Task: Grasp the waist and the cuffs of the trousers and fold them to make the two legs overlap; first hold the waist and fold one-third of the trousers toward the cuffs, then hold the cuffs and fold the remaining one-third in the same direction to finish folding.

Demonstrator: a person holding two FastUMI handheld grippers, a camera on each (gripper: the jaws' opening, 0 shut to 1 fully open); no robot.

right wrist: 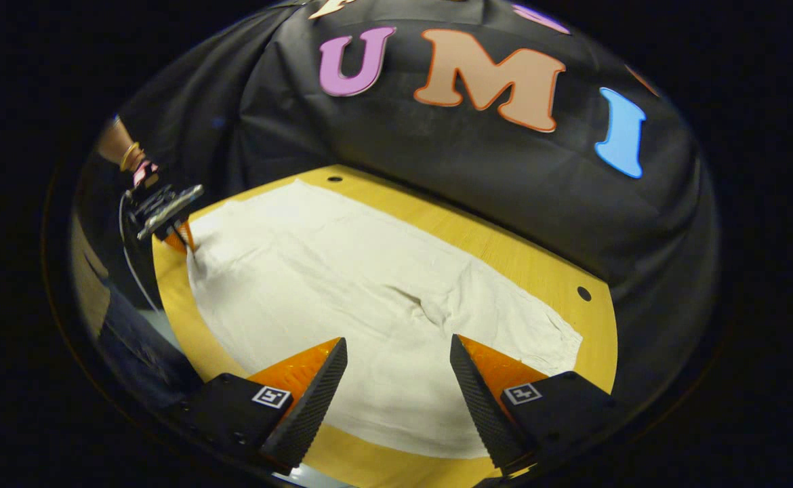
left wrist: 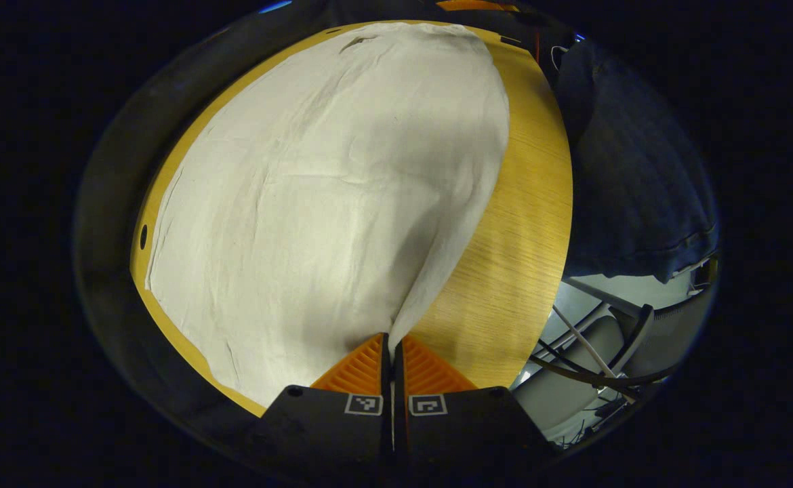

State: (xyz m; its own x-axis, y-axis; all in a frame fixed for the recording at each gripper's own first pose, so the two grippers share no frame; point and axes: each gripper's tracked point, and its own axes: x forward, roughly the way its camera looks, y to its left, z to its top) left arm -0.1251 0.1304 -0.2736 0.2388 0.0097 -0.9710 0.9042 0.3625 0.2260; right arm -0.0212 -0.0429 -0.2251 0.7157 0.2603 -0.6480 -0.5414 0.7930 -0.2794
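White trousers [left wrist: 315, 203] lie spread flat on a wooden table [left wrist: 525, 203]. My left gripper [left wrist: 391, 344] is shut on the near corner of the cloth, which rises in a small ridge to the fingers. In the right gripper view that end is the cuff end, where the left gripper [right wrist: 183, 242] pinches the trousers [right wrist: 315, 285] at the far left. My right gripper [right wrist: 398, 352] hangs open over the near edge of the trousers, close to the crotch crease, with the waist end off to its right. Nothing sits between its fingers.
The table [right wrist: 505, 254] has small holes [right wrist: 583, 293] near its far edge, with the black cloth wall right behind. A person's hand [right wrist: 122, 152] holds the left gripper. A person's dark clothing [left wrist: 640, 169] and a grey chair with cables [left wrist: 593, 339] lie beyond the table's right edge.
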